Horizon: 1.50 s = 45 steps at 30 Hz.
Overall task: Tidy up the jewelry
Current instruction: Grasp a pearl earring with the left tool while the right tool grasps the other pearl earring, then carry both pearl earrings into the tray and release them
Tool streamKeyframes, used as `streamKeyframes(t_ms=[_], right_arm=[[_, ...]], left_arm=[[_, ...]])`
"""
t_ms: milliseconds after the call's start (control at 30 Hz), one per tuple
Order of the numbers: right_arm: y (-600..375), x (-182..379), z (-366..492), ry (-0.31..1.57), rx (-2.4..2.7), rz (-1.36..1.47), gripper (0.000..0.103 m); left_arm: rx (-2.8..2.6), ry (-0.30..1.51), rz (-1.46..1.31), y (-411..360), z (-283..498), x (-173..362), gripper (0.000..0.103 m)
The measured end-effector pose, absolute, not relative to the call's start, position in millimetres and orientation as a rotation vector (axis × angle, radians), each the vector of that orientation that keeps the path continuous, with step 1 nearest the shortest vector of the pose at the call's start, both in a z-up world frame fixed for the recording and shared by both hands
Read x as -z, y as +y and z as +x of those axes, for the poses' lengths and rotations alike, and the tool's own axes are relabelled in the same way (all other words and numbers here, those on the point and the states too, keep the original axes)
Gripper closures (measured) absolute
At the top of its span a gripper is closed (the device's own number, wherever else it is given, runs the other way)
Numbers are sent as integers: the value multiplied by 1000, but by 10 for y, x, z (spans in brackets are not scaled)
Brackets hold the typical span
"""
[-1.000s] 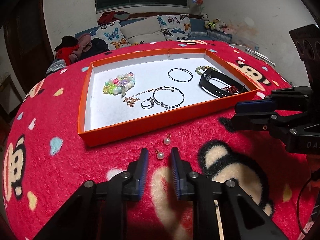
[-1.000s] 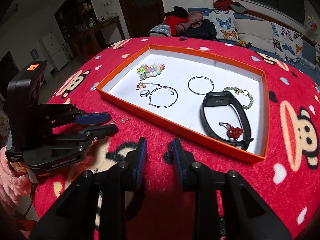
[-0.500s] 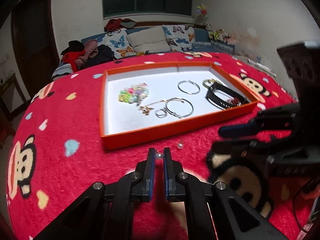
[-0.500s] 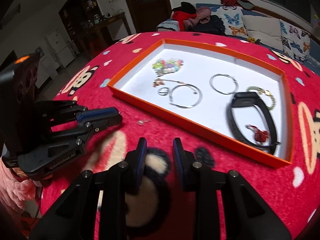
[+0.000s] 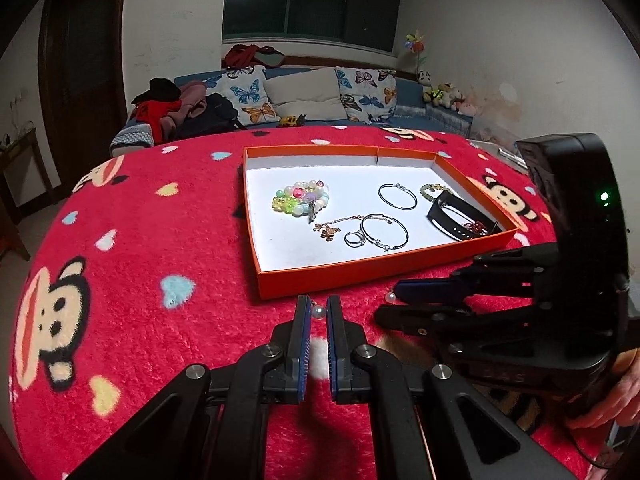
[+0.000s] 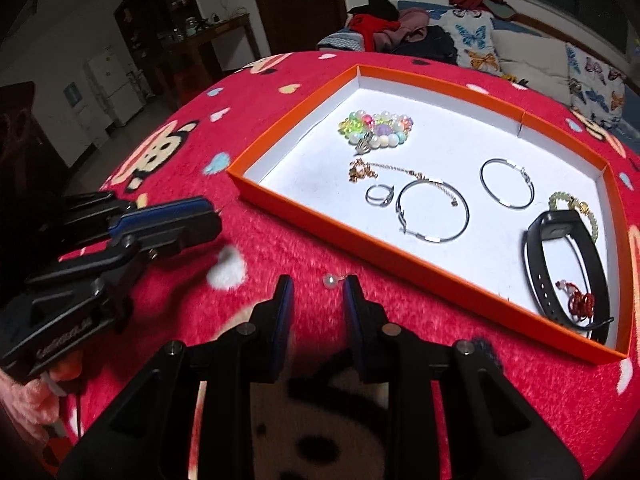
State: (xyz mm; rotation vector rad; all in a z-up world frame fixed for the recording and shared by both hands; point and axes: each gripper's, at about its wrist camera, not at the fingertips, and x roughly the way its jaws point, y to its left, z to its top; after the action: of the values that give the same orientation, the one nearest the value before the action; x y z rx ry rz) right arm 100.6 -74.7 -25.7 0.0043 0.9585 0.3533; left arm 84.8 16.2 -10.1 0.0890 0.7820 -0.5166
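My left gripper [image 5: 318, 312] is shut on a pearl earring [image 5: 318, 311], held just above the red blanket in front of the orange tray [image 5: 360, 270]. A second pearl earring [image 5: 390, 298] lies on the blanket by the tray's near wall; in the right wrist view it [image 6: 330, 280] sits just ahead of my open right gripper [image 6: 317, 294]. The tray [image 6: 420, 268] holds a bead bracelet [image 6: 376, 128], silver hoops [image 6: 432, 216], a ring [image 6: 379, 195], a gold chain [image 6: 362, 170] and a black band [image 6: 564, 264].
The table is covered by a red monkey-print blanket [image 5: 120, 280]. The right gripper's body [image 5: 520, 312] is close on the left gripper's right. The left gripper [image 6: 120, 240] sits left in the right wrist view. A sofa with pillows [image 5: 304, 100] stands behind.
My left gripper closed on one pearl earring and lifted it slightly. My right gripper moved in toward the second pearl earring, staying open.
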Motion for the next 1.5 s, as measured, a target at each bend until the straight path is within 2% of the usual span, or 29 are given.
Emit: streamKeyframes(t_ms=[233,367,533,800,1067,1300,1433,1500], right_arm=[[-667,259,1020,938,-270,-59,84],[-684,258,1031,939,-241,-59,92],[-734,248,1001,950,-234,-60,94],[-855,244,918,967,-225,-26,95],[-778,242,934,966,-248,-1,83],[-733,250,1040,976,-201,22,83],[-722,257,1039,970,-182,17,86],[-735,258,1028,966,-179,12,94]], left_arm=[[543,776,72,182,844,108,96],[548,771,62,199,847,99,96],[550,767,52,244,838,94,96],[556,764,58,238,823,76,96],[550,768,57,232,835,86,96],[544,768,50,238,835,88,96],[545,769,56,242,837,87,96],[545,768,56,237,836,85,96]])
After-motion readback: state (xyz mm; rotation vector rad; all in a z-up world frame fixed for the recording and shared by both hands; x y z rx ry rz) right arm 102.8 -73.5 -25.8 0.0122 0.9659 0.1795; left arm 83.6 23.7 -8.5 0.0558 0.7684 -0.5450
